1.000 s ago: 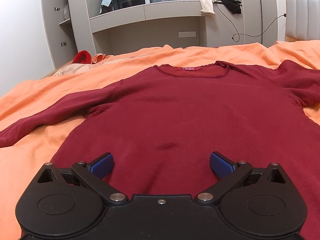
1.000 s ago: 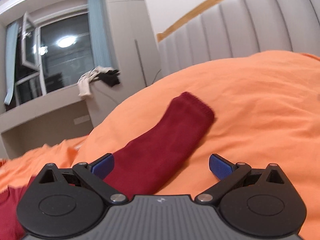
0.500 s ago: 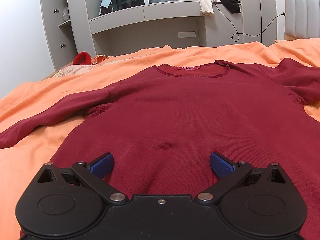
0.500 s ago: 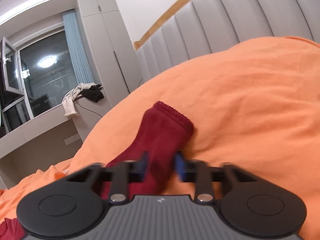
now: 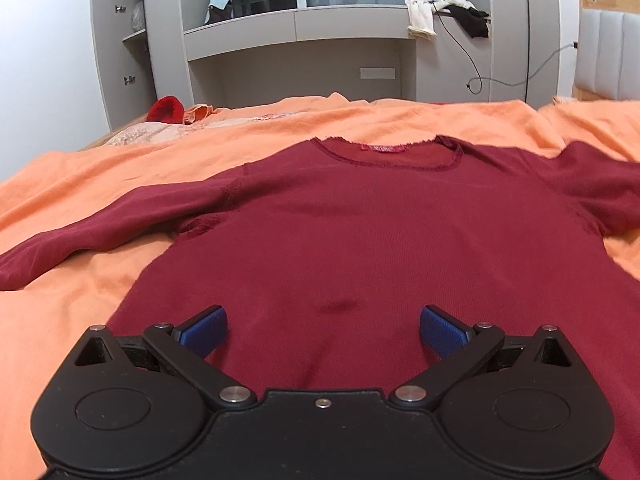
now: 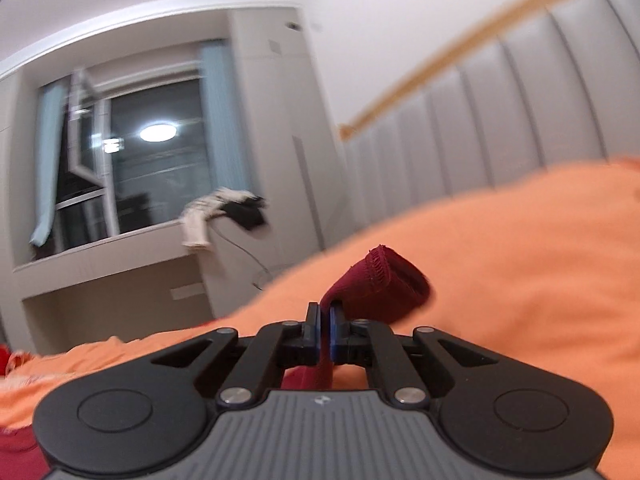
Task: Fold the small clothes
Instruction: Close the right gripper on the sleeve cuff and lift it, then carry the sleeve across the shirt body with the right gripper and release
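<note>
A dark red long-sleeved top [image 5: 352, 232] lies flat, front up, on the orange bedsheet [image 5: 100, 184], collar at the far side. Its left sleeve [image 5: 80, 236] stretches out to the left. My left gripper [image 5: 323, 330] is open and empty, hovering over the lower hem of the top. In the right wrist view my right gripper [image 6: 325, 320] is shut on the top's right sleeve [image 6: 380, 288] near the cuff. The cuff stands up above the sheet, lifted off it.
A grey desk and shelf unit [image 5: 304, 28] with clothes draped on it [image 5: 424, 12] stands beyond the bed. A red item [image 5: 166, 109] lies at the far left of the bed. The padded headboard [image 6: 500, 120] rises to the right.
My right gripper closed on the sleeve near the cuff and lifted it off the sheet. My left gripper stayed open over the hem, barely moving.
</note>
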`<state>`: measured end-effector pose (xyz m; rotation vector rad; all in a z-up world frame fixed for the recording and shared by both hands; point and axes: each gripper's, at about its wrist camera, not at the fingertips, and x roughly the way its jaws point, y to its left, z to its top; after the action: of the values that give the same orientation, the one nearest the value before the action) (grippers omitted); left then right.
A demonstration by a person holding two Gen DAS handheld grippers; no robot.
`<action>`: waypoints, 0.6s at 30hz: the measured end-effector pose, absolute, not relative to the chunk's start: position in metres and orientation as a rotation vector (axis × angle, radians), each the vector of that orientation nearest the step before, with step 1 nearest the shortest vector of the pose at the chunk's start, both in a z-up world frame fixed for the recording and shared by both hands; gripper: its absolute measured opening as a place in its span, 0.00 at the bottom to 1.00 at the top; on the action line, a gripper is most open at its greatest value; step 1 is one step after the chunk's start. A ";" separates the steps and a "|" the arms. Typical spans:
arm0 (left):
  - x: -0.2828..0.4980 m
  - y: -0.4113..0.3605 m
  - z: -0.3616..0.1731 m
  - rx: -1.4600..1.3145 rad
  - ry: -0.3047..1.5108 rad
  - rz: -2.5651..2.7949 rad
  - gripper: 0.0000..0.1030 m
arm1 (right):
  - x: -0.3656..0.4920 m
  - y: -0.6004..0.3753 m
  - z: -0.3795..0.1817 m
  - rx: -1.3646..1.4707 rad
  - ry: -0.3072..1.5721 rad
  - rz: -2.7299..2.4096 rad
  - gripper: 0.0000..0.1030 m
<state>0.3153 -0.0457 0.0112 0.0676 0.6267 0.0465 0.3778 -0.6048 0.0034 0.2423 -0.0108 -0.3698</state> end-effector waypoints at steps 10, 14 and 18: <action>0.317 -0.020 0.030 -0.013 0.595 0.089 1.00 | 0.387 -0.465 0.063 -0.061 -0.088 -0.115 0.04; 0.315 -0.007 0.034 -0.033 0.581 0.115 1.00 | 0.390 -0.398 0.074 -0.123 -0.073 0.008 0.04; 0.315 0.011 0.036 -0.084 0.574 0.149 0.99 | 0.391 -0.333 0.077 -0.172 -0.035 0.131 0.04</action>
<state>0.3153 0.0113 0.0362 -0.0844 0.5741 0.1486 0.3912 -0.3329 0.0771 -0.1724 -0.0347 0.1307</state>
